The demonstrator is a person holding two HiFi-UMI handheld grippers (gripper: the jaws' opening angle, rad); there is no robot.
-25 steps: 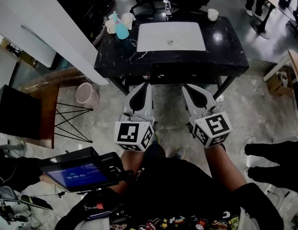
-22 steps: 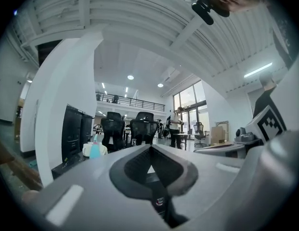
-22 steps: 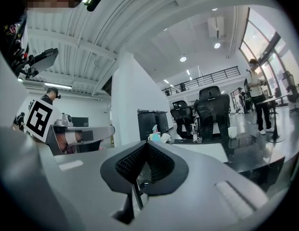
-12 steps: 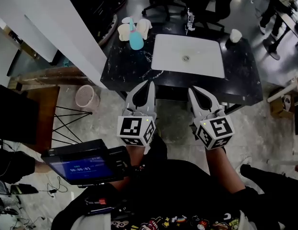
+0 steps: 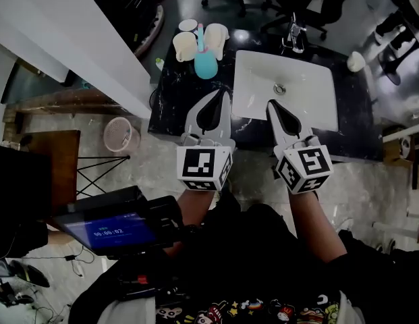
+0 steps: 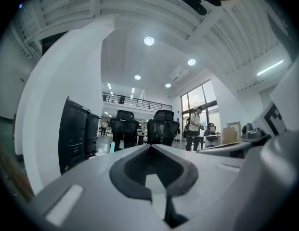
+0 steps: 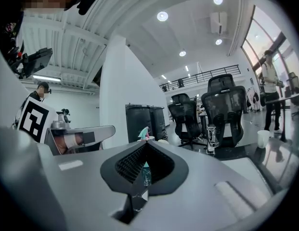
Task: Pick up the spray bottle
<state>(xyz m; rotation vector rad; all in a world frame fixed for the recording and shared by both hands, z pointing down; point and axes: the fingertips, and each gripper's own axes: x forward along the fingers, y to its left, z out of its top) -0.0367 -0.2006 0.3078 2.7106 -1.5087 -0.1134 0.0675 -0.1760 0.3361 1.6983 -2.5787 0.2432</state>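
Note:
The spray bottle is teal with a pink-and-teal head. It stands upright at the back left of the black counter, between two cream cups. My left gripper is shut and empty, its tip over the counter's front part, short of the bottle. My right gripper is also shut and empty, over the white sink's near edge. In the right gripper view the bottle shows just above the closed jaws of the right gripper. The left gripper view shows the bottle small and far to the left of the left gripper.
A chrome faucet stands behind the sink and a white cup sits at the counter's right end. A white wall panel runs along the left, with a pink wastebasket below it. Office chairs stand beyond the counter. A screen device is at lower left.
The counter has come nearer and shifted right in the head view. Both grippers now reach over its front edge instead of hanging over the floor. Their jaws stay shut.

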